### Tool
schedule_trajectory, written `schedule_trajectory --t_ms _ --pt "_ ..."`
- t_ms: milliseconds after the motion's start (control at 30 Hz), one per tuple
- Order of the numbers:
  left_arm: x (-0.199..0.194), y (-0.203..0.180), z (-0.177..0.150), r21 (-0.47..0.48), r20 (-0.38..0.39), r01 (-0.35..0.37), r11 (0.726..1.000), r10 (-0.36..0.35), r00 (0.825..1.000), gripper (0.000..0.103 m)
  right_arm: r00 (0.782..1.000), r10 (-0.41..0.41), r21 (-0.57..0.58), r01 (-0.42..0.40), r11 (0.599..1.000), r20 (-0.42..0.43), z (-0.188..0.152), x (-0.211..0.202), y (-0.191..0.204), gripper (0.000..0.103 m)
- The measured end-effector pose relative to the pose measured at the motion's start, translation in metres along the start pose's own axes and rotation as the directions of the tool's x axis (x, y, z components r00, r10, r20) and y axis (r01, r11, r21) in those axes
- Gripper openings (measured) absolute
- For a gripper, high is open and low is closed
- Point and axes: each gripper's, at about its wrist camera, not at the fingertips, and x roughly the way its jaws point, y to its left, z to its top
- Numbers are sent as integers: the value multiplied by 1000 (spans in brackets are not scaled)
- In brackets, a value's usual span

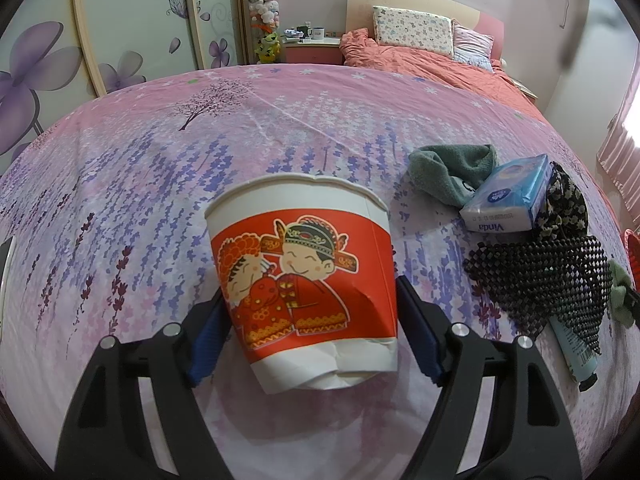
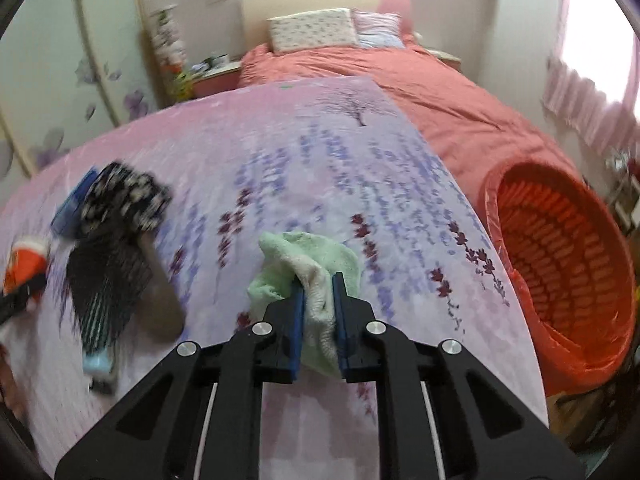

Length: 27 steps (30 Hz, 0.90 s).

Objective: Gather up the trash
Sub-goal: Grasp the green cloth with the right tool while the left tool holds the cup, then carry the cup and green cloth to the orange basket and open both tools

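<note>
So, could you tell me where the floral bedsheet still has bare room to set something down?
The widest bare stretch of the pink and purple floral bedsheet lies left of and beyond the red-and-white paper cup, up to the salmon duvet. It is crowded to the cup's right: dark green towel, blue tissue pack and black beaded bag bunch together.

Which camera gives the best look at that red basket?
The right wrist view: the red basket sits wide open beside the bed, ribbed inside visible. The left wrist view catches only a red sliver at its right edge, probably its rim.
</note>
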Motion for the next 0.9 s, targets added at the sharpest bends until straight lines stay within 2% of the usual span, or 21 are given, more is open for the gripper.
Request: schedule_trajectory --t_ms 133,900 --pt "0 0 0 0 0 1 1000 -1 1000 75 1000 -25 -21 24 999 -7 -1 1 4 15" --pt "0 10 1 -40 18 62 997 -61 998 77 1000 26 24 -26 999 -11 1 3 -6 18"
